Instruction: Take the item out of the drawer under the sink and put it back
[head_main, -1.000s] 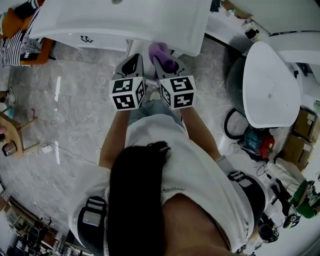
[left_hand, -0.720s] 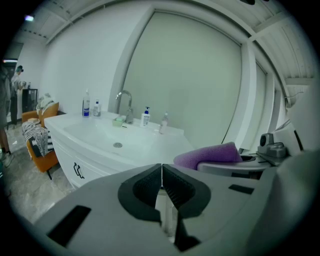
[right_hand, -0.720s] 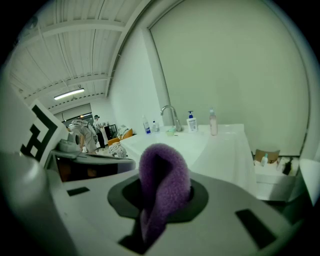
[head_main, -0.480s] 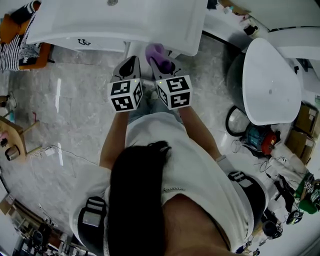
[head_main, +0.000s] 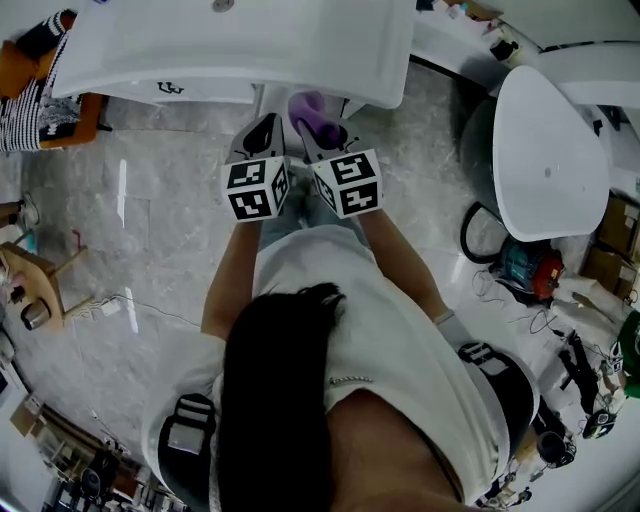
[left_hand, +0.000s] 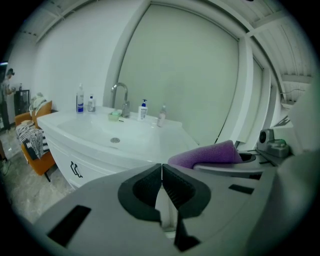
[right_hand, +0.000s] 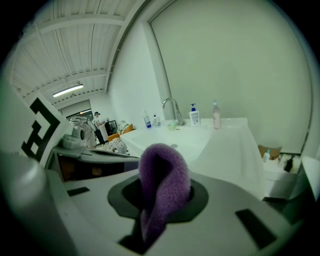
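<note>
A purple fluffy cloth (right_hand: 162, 182) is pinched, folded, between the jaws of my right gripper (right_hand: 160, 197), which is shut on it. In the head view the cloth (head_main: 308, 104) pokes out just below the front edge of the white sink cabinet (head_main: 240, 50). My left gripper (head_main: 266, 124) is right beside my right gripper (head_main: 314, 124). Its jaws are shut, pad against pad, with nothing in them (left_hand: 161, 172). A black drawer handle (left_hand: 75, 169) shows on the cabinet front to the left of both grippers. The purple cloth (left_hand: 205, 154) also shows at the right of the left gripper view.
Several bottles and a faucet (left_hand: 120, 97) stand at the back of the basin. A large white oval fixture (head_main: 545, 165) stands at the right, with cables and boxes (head_main: 590, 290) on the floor beyond it. An orange chair with striped fabric (head_main: 40, 95) stands at the left.
The right gripper with the purple cloth has sunk slightly in front of the cabinet. The left gripper has stayed beside it, still shut.
</note>
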